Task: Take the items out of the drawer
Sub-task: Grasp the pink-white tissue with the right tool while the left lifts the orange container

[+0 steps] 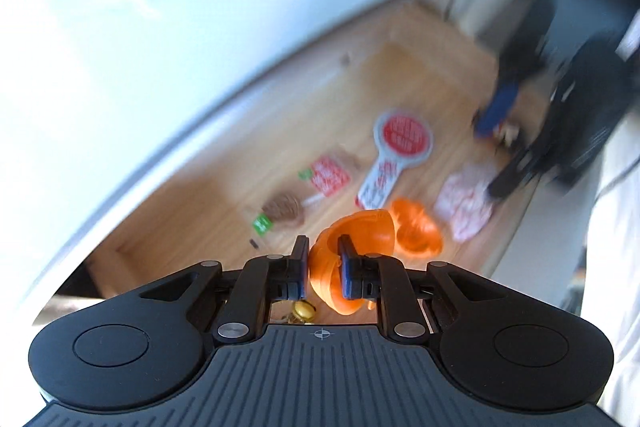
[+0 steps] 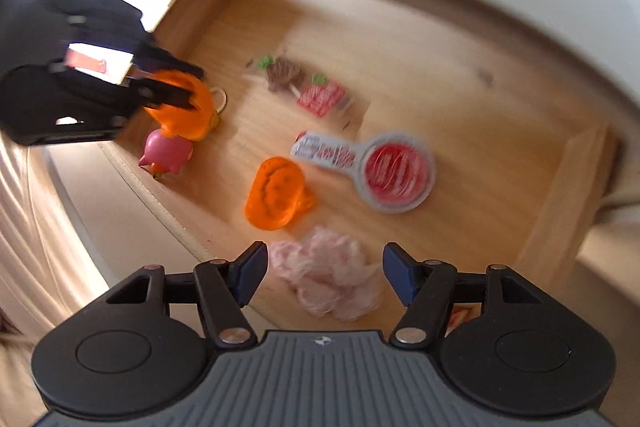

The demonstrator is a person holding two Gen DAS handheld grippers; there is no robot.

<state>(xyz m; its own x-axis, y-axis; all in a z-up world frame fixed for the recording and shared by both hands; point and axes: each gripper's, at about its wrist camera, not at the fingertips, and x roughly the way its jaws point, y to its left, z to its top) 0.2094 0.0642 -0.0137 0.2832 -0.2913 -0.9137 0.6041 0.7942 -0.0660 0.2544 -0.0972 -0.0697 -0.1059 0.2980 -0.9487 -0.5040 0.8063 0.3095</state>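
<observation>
The left gripper [image 1: 323,251] is clamped on an orange toy [image 1: 352,239] above the drawer [image 2: 568,203]. The right gripper [image 2: 324,277], jaws apart and empty, hovers with the pink bag [image 2: 328,279] just ahead between its fingers. Next, I judge, lower and close on it.

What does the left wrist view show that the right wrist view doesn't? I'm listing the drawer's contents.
Only the left wrist view: a gold bell below the left gripper. Only the right wrist view: a pink pig toy. Both: the wooden drawer, the held orange toy, the orange mould, the red-and-grey paddle, the pink crumpled bag.
</observation>
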